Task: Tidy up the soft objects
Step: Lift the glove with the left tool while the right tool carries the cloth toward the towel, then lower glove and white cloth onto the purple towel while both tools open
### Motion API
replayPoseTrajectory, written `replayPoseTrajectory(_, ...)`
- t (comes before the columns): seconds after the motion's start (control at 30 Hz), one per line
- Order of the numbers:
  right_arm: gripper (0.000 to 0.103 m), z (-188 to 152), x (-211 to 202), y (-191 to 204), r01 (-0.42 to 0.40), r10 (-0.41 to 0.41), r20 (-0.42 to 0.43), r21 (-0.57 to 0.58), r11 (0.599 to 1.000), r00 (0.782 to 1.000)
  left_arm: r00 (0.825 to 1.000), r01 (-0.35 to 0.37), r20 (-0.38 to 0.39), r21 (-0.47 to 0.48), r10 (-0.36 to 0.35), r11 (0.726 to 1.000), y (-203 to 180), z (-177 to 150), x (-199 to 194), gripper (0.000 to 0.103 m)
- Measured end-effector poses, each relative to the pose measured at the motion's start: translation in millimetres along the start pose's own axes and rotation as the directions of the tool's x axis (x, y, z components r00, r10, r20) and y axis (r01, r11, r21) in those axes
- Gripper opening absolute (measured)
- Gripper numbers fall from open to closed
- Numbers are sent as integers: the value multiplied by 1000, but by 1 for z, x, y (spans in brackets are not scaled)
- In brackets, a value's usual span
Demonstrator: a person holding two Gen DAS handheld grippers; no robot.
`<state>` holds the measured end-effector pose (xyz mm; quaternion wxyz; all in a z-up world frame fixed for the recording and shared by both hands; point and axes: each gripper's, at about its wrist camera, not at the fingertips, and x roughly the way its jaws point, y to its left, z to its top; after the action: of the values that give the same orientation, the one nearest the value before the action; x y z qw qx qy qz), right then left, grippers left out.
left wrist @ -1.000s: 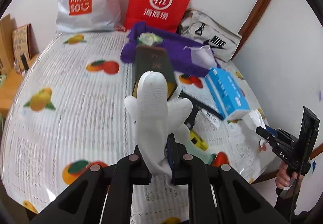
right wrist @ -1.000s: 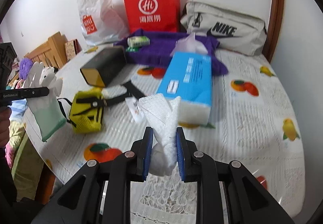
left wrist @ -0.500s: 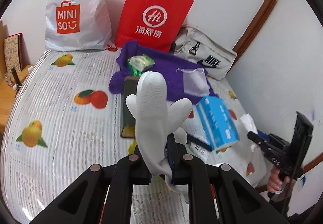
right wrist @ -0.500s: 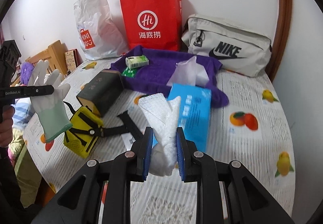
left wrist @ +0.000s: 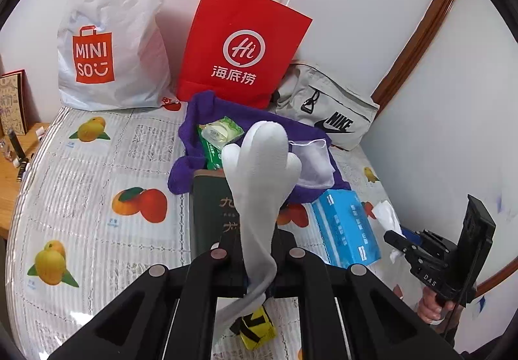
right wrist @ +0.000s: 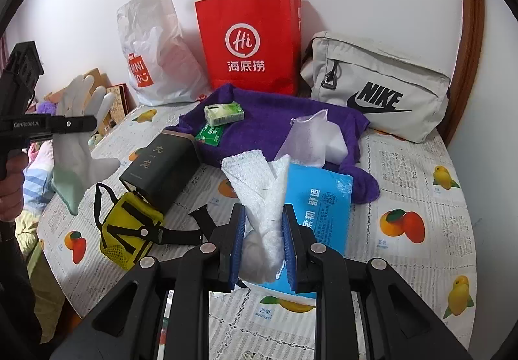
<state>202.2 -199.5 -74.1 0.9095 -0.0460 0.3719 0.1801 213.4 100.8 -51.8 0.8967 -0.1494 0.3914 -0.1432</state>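
My left gripper (left wrist: 255, 240) grips the cuff of a white glove (left wrist: 262, 165), and its jaws are closing tighter on it. The glove stands up above the table, its fingers over a purple towel (left wrist: 255, 118). From the right wrist, the same glove (right wrist: 77, 162) hangs from the left gripper (right wrist: 77, 125) at the table's left side. My right gripper (right wrist: 264, 224) is shut on a bunched white mesh cloth (right wrist: 259, 178), held over a blue tissue pack (right wrist: 323, 204). That right gripper (left wrist: 401, 240) with its cloth (left wrist: 385, 214) shows at the right in the left wrist view.
On the purple towel (right wrist: 275, 120) lie a green tissue packet (right wrist: 223, 110) and a translucent pouch (right wrist: 310, 139). A dark box (right wrist: 162, 165) and a yellow pouch (right wrist: 129, 230) lie left. Against the wall stand a white bag (right wrist: 155, 62), red bag (right wrist: 249, 42) and grey bag (right wrist: 378, 84).
Both grippers have risen and drawn back from the table, each keeping its hold. The bags at the wall and the purple towel now sit lower and fuller in both views.
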Motion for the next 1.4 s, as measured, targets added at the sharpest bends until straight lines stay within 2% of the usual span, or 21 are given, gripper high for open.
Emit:
replayPoseTrajectory(0.13,23,6,2,-3,8,-8,-3,7,1000,1000,999,41,27,-1,-41,999,0,9,-10,8)
replayPoseTrajectory(0.27,23,15,3,-5,9,-9,5,5,1000,1000,999,-10,52,-1,10,1000,5,24,-19,8)
replayPoseTrajectory(0.47,23,25,7,-3,0,1,18,-7,1000,1000,999,-38,36,8,37,999,10,39,-11,8)
replayPoseTrajectory(0.67,23,31,15,-3,-5,5,11,-9,1000,1000,1000,-13,26,42,11,999,-4,50,3,8)
replayPoseTrajectory(0.93,23,50,34,-14,17,-17,4,-10,1000,1000,1000,7,18,25,-8,1000,-6,62,25,8)
replayPoseTrajectory(1.4,23,90,98,-36,34,-34,-51,-12,999,998,1000,21,17,41,-22,999,-8,120,84,8)
